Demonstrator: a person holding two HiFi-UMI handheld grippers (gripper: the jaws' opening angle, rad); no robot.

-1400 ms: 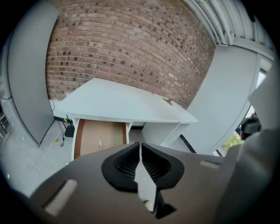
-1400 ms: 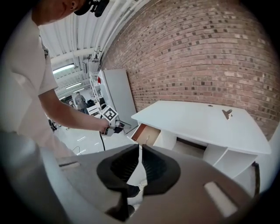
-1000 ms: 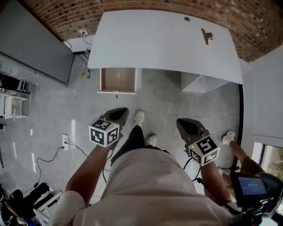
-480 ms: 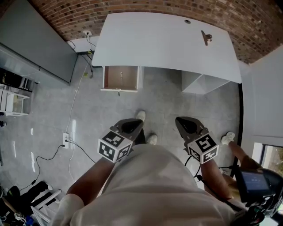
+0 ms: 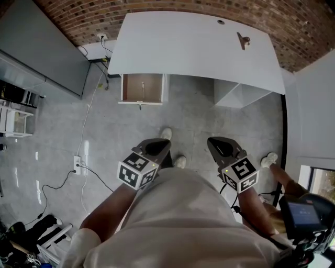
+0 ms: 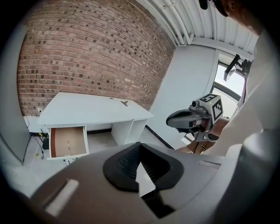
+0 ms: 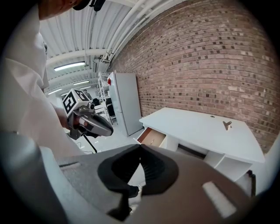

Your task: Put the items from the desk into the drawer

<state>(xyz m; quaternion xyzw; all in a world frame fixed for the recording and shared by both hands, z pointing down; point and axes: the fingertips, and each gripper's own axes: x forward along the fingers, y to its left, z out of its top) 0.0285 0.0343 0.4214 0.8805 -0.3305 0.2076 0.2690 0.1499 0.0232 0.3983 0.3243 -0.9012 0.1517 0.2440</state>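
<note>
While the drawer (image 5: 142, 88) stands open, 1 small clip (image 5: 243, 40) lies unmoved on the desk (image 5: 193, 52). The left gripper (image 5: 159, 146) and right gripper (image 5: 215, 144) are held clenched, empty, well apart from it.

- Brick wall (image 5: 73, 15): red, along the floor's far edge.
- Floor (image 5: 52, 141): grey, faintly glossy.
- Tall grey cabinet (image 5: 36, 49): far left corner of the floor, near the brick.
- White shelf rack (image 5: 13, 123): at the floor's left edge.
- Socket block (image 5: 77, 166): on the floor, left of centre. A white cable (image 5: 86, 118) runs from it toward the brick wall.
- Window (image 5: 320, 186): right edge.
- Ceiling pipes (image 6: 175, 24): white, overhead.
</note>
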